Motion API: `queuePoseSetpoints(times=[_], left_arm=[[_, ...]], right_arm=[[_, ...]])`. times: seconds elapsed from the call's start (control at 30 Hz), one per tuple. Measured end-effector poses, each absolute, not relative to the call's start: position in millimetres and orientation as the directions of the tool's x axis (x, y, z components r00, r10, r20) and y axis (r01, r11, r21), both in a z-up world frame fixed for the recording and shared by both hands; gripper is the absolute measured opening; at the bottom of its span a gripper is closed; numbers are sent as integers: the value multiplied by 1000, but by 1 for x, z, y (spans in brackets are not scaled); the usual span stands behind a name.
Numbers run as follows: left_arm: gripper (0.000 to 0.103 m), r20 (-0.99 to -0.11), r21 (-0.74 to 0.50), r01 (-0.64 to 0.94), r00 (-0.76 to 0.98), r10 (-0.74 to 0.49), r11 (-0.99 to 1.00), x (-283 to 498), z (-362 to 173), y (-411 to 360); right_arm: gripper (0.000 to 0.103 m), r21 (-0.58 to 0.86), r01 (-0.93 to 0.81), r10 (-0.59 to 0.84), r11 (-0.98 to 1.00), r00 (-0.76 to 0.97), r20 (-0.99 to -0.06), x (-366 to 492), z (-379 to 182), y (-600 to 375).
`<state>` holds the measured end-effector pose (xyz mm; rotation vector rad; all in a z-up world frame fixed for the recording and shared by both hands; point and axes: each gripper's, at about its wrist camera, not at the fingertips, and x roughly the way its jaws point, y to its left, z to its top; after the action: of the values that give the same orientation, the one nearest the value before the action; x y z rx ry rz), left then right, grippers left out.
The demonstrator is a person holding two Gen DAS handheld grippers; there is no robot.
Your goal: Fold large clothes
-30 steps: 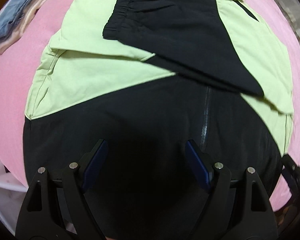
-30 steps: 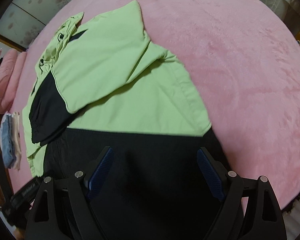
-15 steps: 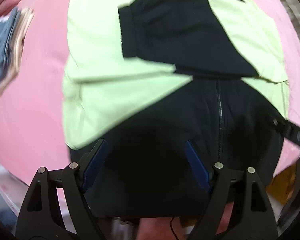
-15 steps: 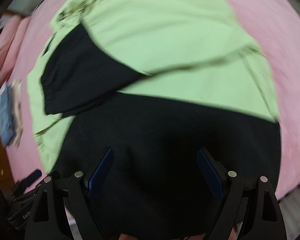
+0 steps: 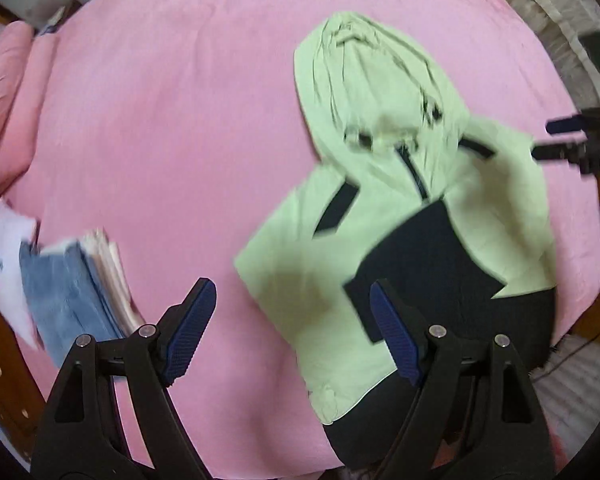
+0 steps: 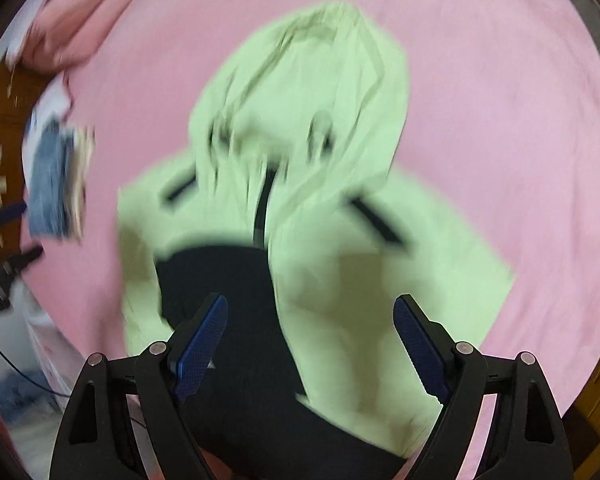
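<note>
both grippers hang above the bed, looking down at it. our left gripper (image 5: 292, 328) has its blue-padded fingers (image 5: 190, 328) spread wide with nothing between them; under the gap is bare pink bedspread (image 5: 160, 128), and the right-hand finger overlaps the jacket's edge in the picture, though we cannot tell whether it touches. our right gripper (image 6: 310, 344) is just as wide apart and holds nothing, its fingers framing the jacket's lower half from above. in the left wrist view the right gripper's finger tips also show at the 3 o'clock edge, over the jacket's far shoulder.

the jacket (image 5: 380, 208) lies flat on the bedspread, pale green above and black at the hem, with its long axis running from the hood (image 5: 364, 68) at 12 o'clock to the hem at 6 o'clock in the right wrist view. a black sleeve (image 5: 428, 268) is folded across the chest, and the zip runs up the middle toward the hood (both views are smeared by motion, so fine detail is lost).

at 9 o'clock of the jacket, well apart from it, sits a stack of folded clothes (image 5: 68, 292), blue denim on top. we can read no writing or label anywhere.
</note>
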<state>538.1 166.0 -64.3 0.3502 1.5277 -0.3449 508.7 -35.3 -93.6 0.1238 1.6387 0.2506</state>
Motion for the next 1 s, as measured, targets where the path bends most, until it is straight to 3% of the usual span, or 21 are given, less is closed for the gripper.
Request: queuePoseSetpoints(times=[0.13, 0.17, 0.33, 0.53, 0.63, 0.8, 0.93, 1.0], left_arm=[[77, -976, -178, 233, -169, -140, 956, 641, -72, 152], [77, -974, -179, 134, -162, -156, 975, 669, -73, 155], [77, -989, -147, -3, 3, -147, 989, 742, -86, 145], [76, -960, -280, -97, 51, -276, 955, 784, -158, 126], [59, -960, -267, -45, 96, -262, 963, 786, -197, 115], [49, -950, -302, -95, 114, -292, 948, 774, -264, 124], [47, -927, -364, -130, 151, -344, 922, 773, -291, 133], [47, -904, -400, -97, 204, -375, 911, 772, -288, 133]], right_arm=[[92, 338, 5, 336, 941, -123, -934, 601, -64, -63], [93, 382, 18, 381, 924, -132, -915, 625, -60, -68], [95, 493, 282, 528, 823, -60, -847, 694, -89, -113], [95, 455, 386, 482, 803, 30, -876, 728, -159, -144], [93, 510, 340, 517, 791, 76, -853, 746, -192, -148], [68, 537, 278, 504, 796, 186, -844, 743, -239, -157], [59, 569, 222, 521, 792, 241, -819, 745, -246, -166], [38, 605, 206, 546, 769, 281, -789, 750, -244, -173]])
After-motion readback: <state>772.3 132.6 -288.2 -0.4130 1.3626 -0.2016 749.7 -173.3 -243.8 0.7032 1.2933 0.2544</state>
